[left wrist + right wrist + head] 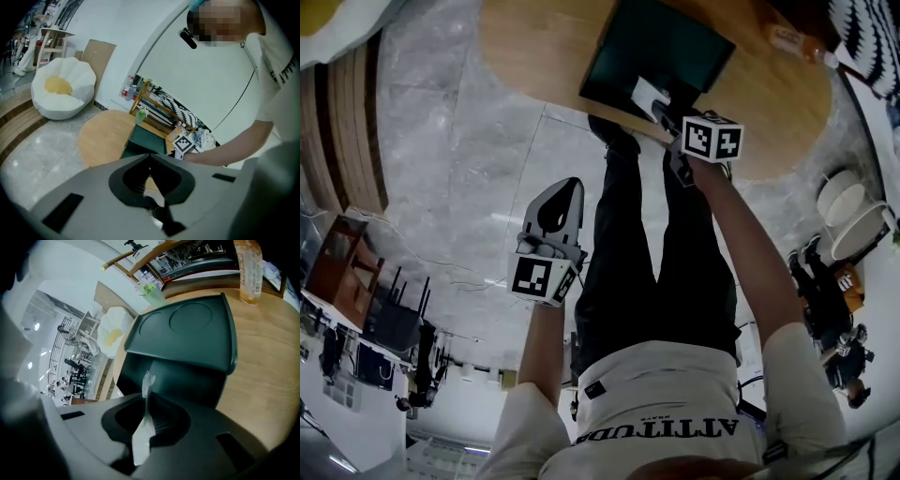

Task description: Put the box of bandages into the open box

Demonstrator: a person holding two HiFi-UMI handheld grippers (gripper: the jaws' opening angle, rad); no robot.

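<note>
The open box [661,47] is dark green and stands with its lid [187,333] raised at the near edge of a round wooden table [534,56]. My right gripper [664,114] reaches over the box's rim, shut on the box of bandages [649,97]. That white box shows edge-on as a thin strip [142,432] between the jaws of the right gripper [146,397]. My left gripper [570,187] hangs over the marble floor, away from the table, shut with nothing in it. In the left gripper view the left gripper [150,155] points at the open box [147,138].
An orange drink bottle [248,270] stands on the table behind the box, and a green cup [151,289] at its far edge. The person's black-trousered legs [637,253] stand between the grippers. A white cushion seat [61,93] lies beyond the table, a small wooden stand [342,258] off left.
</note>
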